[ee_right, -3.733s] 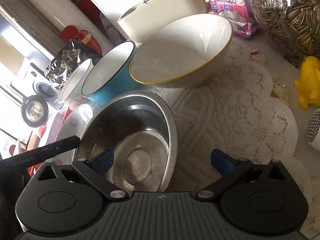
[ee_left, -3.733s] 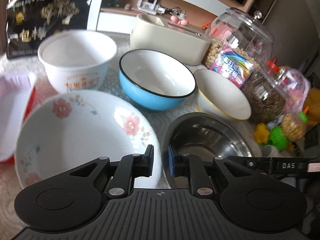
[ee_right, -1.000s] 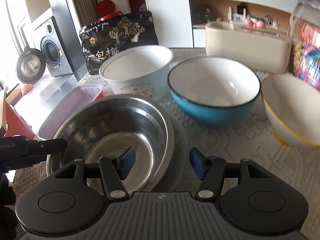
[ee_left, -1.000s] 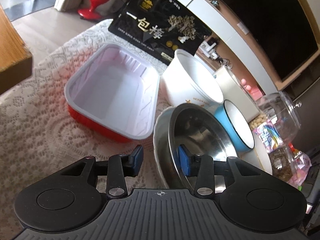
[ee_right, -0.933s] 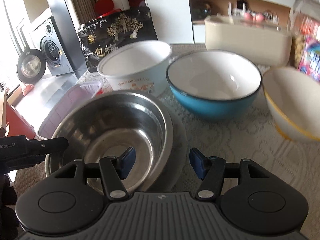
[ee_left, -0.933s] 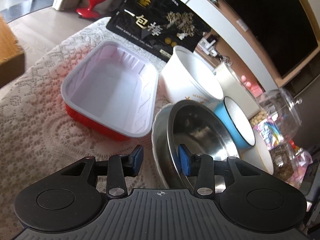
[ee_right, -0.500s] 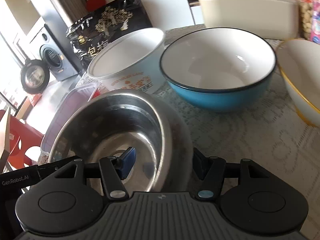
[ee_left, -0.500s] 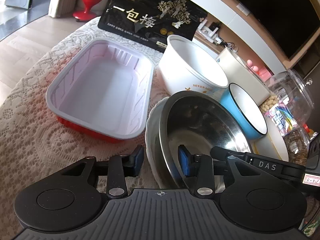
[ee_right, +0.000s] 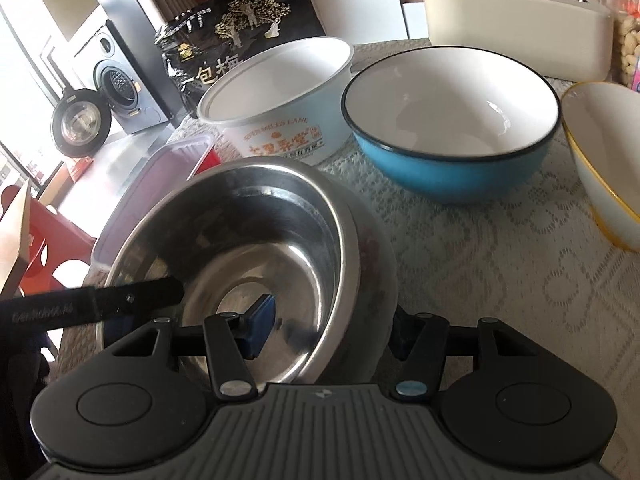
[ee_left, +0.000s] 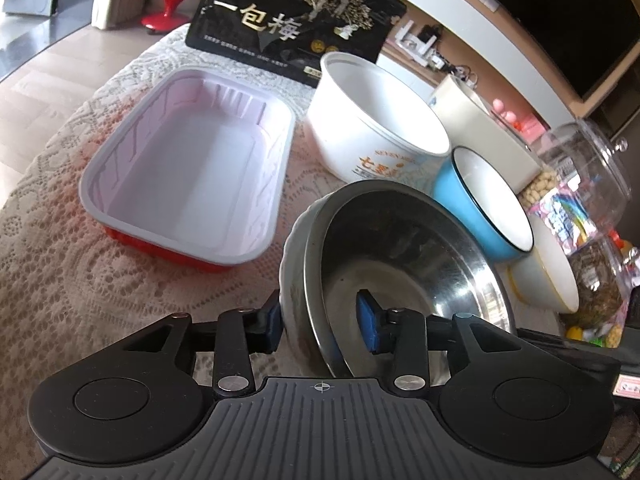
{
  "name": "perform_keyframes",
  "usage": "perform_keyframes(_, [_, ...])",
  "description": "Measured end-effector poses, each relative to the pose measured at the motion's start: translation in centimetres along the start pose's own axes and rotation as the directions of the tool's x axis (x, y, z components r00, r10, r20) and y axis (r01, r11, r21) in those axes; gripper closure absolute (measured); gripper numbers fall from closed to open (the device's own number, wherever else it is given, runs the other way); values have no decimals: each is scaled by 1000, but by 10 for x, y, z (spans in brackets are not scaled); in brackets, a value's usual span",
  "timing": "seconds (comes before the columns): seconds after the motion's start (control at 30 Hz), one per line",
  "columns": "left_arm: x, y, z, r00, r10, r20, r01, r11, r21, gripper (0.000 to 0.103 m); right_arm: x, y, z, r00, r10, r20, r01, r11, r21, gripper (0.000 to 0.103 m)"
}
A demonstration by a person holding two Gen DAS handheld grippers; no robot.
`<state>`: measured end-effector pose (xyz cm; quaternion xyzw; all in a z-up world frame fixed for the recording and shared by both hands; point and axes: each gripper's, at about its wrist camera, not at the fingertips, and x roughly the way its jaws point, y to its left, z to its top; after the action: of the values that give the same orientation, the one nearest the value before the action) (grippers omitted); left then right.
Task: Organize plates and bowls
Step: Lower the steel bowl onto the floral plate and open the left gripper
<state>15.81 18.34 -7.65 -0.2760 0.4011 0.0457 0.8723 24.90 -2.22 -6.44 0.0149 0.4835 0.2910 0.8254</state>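
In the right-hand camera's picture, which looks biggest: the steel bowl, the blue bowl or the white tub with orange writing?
Largest to smallest, as they appear:
1. Shiny steel bowl, though it is nearest the camera, which inflates it.
2. Blue bowl with white inside.
3. White tub with orange writing, farther back, so nearly level with the blue one.

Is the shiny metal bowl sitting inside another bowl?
Yes. The metal bowl sits inside a white bowl, whose rim wraps around it.

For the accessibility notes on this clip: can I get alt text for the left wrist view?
The left gripper straddles the near rims of a steel bowl nested in a white dish, its jaws opening, on a lace tablecloth. A red tray lies to the left; a white tub and blue bowl stand behind.
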Motion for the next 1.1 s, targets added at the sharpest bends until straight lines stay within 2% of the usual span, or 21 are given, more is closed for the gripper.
perform_keyframes(0.27, [6, -29, -11, 999, 4, -44, 0, 996, 90, 62, -22, -22, -20, 1000, 7, 10, -8, 999, 43, 45])
perform_keyframes(0.43, [9, -41, -16, 998, 36, -41, -30, 990, 140, 62, -32, -27, -33, 1000, -6, 23, 5, 999, 33, 45])
perform_keyframes(0.63, [8, -48, -16, 996, 82, -28, -77, 985, 156, 64, -33, -26, -38, 999, -15, 47, 15, 1000, 11, 45])
perform_keyframes(0.73, [-6, -60, -15, 990, 125, 68, -137, 965, 225, 64, -36, -22, -39, 993, -72, 96, 75, 997, -27, 45])
perform_keyframes(0.8, [-19, -74, -14, 970, 179, 162, -218, 937, 274, 64, -46, -19, -40, 974, -141, 176, 156, 985, -75, 44])
perform_keyframes(0.83, [-26, -81, -12, 957, 203, 208, -257, 925, 280, 64, -52, -20, -40, 967, -153, 206, 173, 981, -84, 40])
perform_keyframes(0.9, [-37, -93, -7, 934, 220, 282, -295, 919, 262, 64, -67, -27, -39, 952, -155, 262, 180, 981, -72, 32])
perform_keyframes(0.93, [-41, -99, -4, 929, 208, 306, -289, 925, 248, 64, -75, -33, -39, 944, -159, 290, 183, 981, -59, 30])
perform_keyframes(0.97, [-44, -106, 0, 932, 183, 312, -263, 935, 236, 64, -82, -39, -39, 932, -169, 320, 193, 980, -43, 29])
perform_keyframes(1.03, [-40, -121, 7, 958, 96, 271, -159, 962, 221, 64, -98, -55, -38, 899, -208, 386, 225, 974, 0, 27])
perform_keyframes(1.1, [-25, -139, 11, 984, -36, 174, -1, 978, 208, 64, -110, -75, -34, 873, -248, 421, 254, 966, 43, 26])
